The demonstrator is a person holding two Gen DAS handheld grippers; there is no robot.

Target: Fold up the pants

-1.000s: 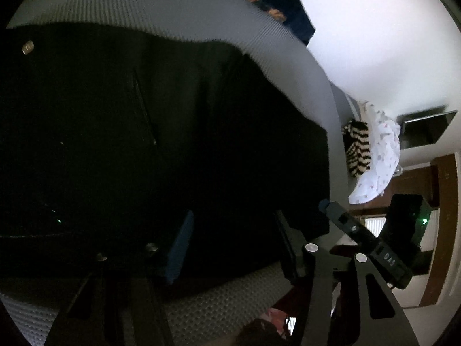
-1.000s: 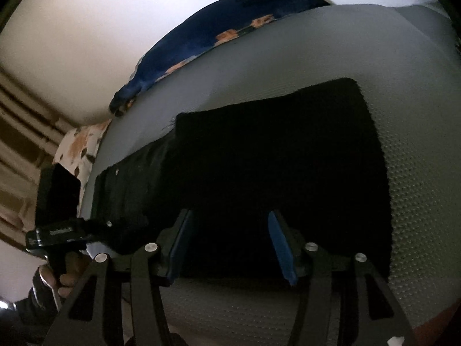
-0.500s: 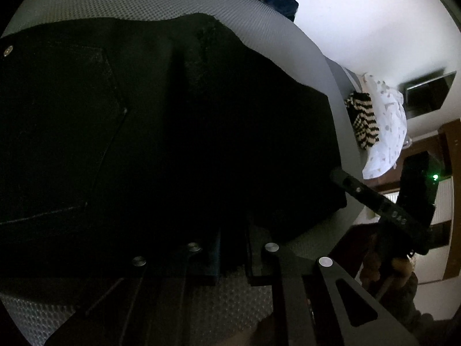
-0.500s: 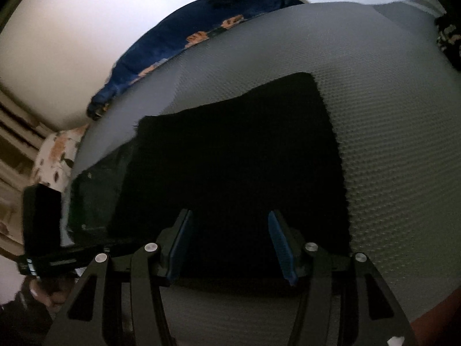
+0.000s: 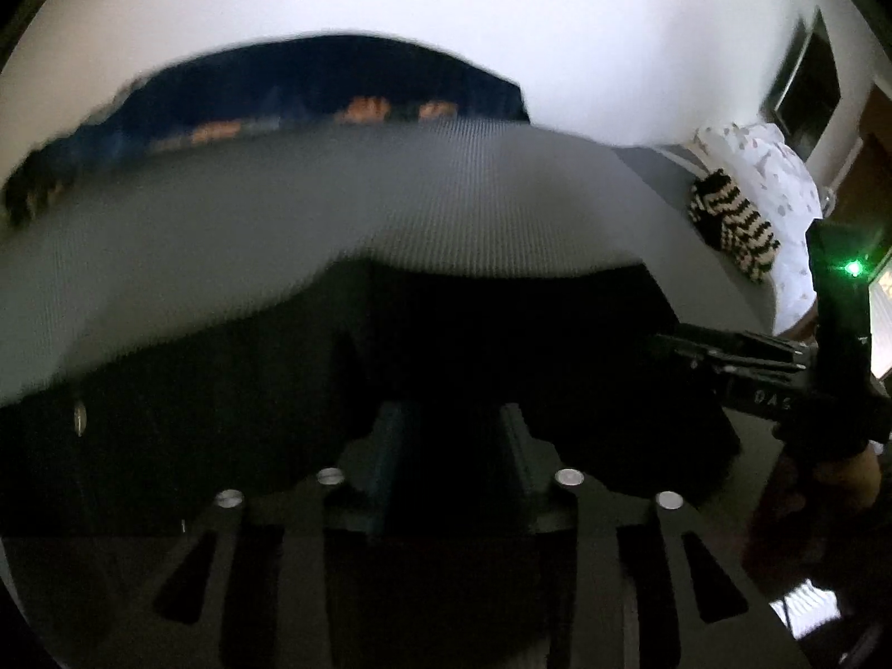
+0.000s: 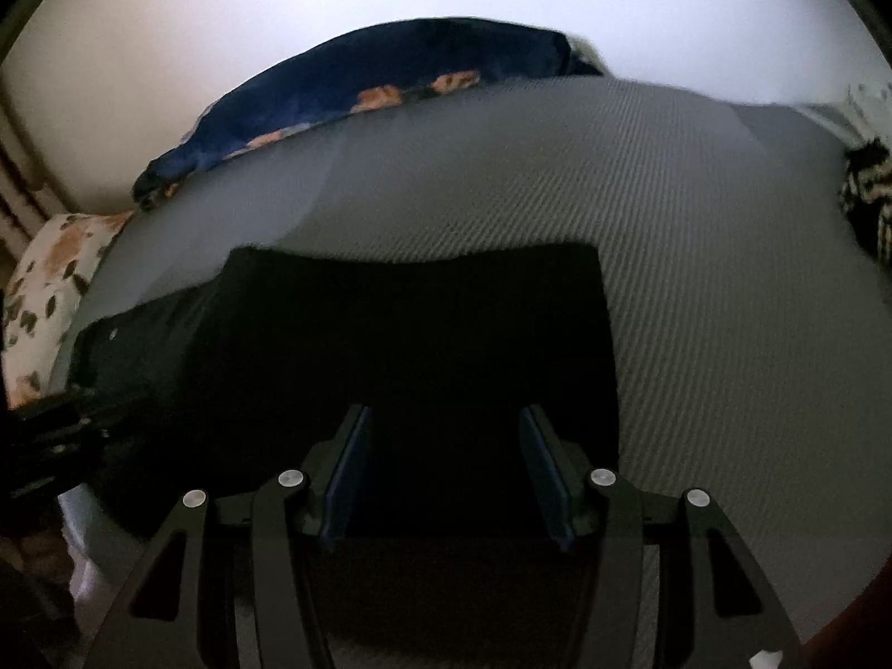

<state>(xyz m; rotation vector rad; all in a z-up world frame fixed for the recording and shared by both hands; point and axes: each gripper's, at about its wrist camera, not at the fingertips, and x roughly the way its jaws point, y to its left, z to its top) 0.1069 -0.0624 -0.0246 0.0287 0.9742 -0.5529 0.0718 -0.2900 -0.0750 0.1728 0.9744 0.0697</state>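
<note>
Black pants point(image 5: 502, 345) lie folded on a grey textured bed point(image 5: 279, 212), a metal button point(image 5: 80, 415) showing at their left end. My left gripper point(image 5: 451, 429) hangs over the near edge. Its jaws are opening, and only dark cloth shows below the gap, with nothing pinched. In the right wrist view the pants point(image 6: 418, 334) form a dark rectangle on the bed point(image 6: 697, 279). My right gripper point(image 6: 449, 468) stands open above their near edge, blue pads well apart. The right gripper's tips point(image 5: 725, 357) reach over the pants' right end.
A dark blue blanket point(image 6: 390, 67) with orange patches lies along the far side against a white wall. A striped black-and-white item point(image 5: 730, 223) and white cloth point(image 5: 780, 178) sit at the right end. A floral pillow point(image 6: 50, 273) is at the left.
My left gripper pinched the pants' near edge half a second ago, then let go, rose and rolled so the wall fills more of its view. The right gripper shifted along the pants, still open.
</note>
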